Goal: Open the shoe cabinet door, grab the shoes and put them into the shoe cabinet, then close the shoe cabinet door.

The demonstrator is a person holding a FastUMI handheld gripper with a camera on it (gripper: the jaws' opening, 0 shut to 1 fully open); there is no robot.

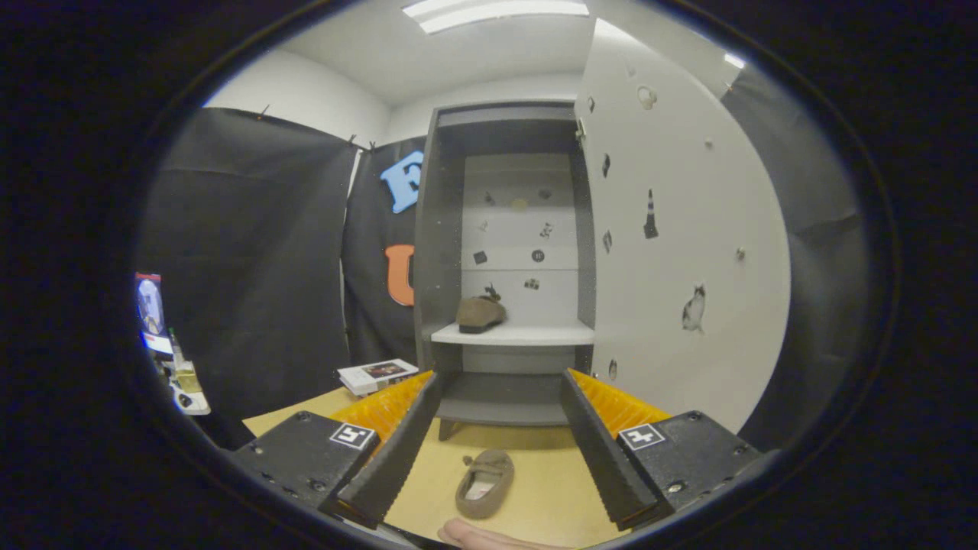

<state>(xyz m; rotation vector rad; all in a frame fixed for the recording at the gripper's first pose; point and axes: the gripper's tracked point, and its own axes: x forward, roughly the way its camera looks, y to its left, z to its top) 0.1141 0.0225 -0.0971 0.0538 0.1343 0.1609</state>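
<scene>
Fingers (397, 451) of the gripper (500, 454) are seen spread wide apart, with nothing pinched between them. Between the fingers, on the wooden table (542, 489), a tan shoe (484, 481) is laid with its opening turned up and its toe pointed away from the gripper; neither finger is touching it. Just behind that shoe, nearest the camera, part of a hand (489, 535) is seen at the table's near edge.

Beyond the fingertips, straight ahead, the grey cabinet (439, 252) is stood on the table with its door (688, 229) swung fully open to the right of the gripper. The door's pale inner face is dotted with small stickers, and the cabinet's back panel is marked in the same way. A second shoe (480, 313) is set on the white middle shelf (527, 334), towards its left side, seen side-on. The lower shelf (500, 397), just past the fingertips, is left bare.

To the left of the gripper, beside the cabinet's foot, a flat white box (378, 376) is laid on the table's far edge. Farther left, against the black cloth wall (252, 267), a small bottle (183, 367) and some clutter are seen, too small to be told apart. Ceiling lights (497, 11) are lit above the cabinet.
</scene>
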